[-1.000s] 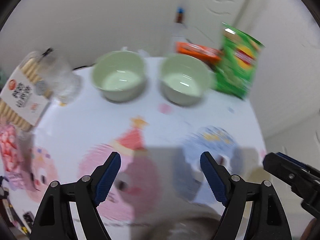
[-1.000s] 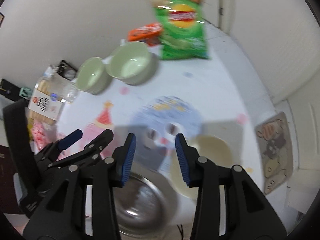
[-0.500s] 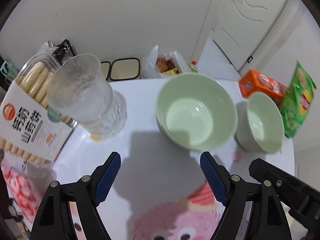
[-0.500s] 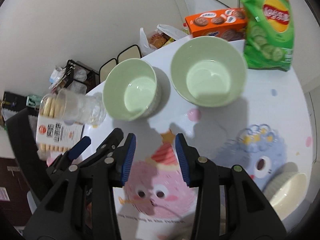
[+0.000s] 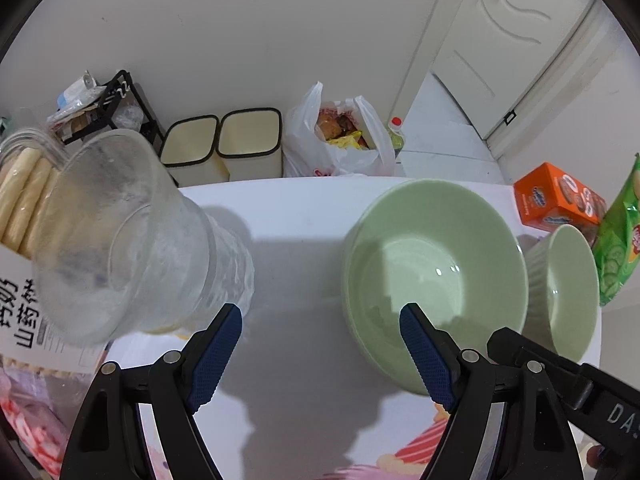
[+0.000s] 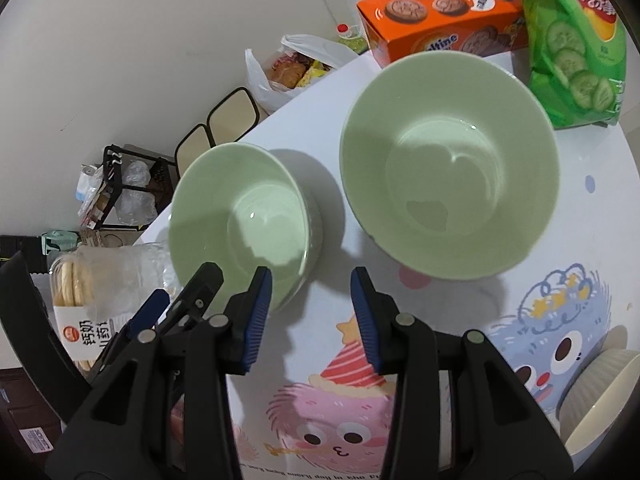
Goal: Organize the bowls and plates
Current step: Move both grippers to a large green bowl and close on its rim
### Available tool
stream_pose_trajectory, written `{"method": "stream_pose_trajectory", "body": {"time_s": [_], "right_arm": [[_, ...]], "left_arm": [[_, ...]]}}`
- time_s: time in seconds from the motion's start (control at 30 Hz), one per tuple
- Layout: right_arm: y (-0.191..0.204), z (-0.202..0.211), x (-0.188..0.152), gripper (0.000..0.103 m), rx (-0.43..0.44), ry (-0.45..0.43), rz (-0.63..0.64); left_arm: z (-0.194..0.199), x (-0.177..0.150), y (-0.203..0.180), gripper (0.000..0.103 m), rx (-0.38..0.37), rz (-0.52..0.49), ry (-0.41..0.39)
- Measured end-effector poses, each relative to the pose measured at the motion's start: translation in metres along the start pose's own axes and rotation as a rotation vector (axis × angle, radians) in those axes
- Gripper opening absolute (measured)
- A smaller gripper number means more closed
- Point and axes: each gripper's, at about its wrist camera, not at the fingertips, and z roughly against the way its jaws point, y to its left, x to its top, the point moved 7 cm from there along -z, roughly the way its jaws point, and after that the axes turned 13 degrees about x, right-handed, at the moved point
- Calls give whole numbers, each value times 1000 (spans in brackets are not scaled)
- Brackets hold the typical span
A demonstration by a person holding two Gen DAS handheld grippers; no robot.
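We are seeing bare table (image 5: 296, 240) between the glass tumbler (image 5: 132, 236) at left and the two green bowls. Left gripper (image 5: 320, 350), jaws spread, is straddling the left bowl's (image 5: 434, 264) near rim. Right gripper (image 6: 311, 312), jaws spread and empty, is hovering just near of the gap between that bowl (image 6: 240, 216) and the right bowl (image 6: 448, 168).

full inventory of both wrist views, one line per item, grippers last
green bowls: 2, pale green, empty, side by side mid-table, apart; the other sits nearer the cup
cream bowl: 1, ribbed, table's near right edge
cup: 1, clear plastic, left of the bowls
biscuit pack: 1, clear with white label, behind the cup
cookie box: 1, orange, far table edge
chip bag: 1, green, beside the box
tablecloth: 1, white with cartoon monsters
bins: 2, cream, on the floor
plastic bag: 1, white, by the bins
rack: 1, black wire, on the floor
left gripper: open, empty
right gripper: open, empty
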Motion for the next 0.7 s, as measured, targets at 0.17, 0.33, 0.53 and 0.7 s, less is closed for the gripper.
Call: {"method": "stream_pose_trajectory", "body": {"time_s": [0.17,0.33,0.53,0.7], "right_arm": [[-6,-12,2,42,-10,19,-28],[-8,-18,2,27,-11,30,-37],[-2,-20,4,17,-17,34,-9],[-3,-21,3,17,5,40,-15]], "left_arm": [[-8,2,-2,66,-4,-8,14],[-14,0,-8,40,-17,-14,32],[-12,1,-22,14,-38,-47,21],[-11,1,-23,13,-30,-44,13]]}}
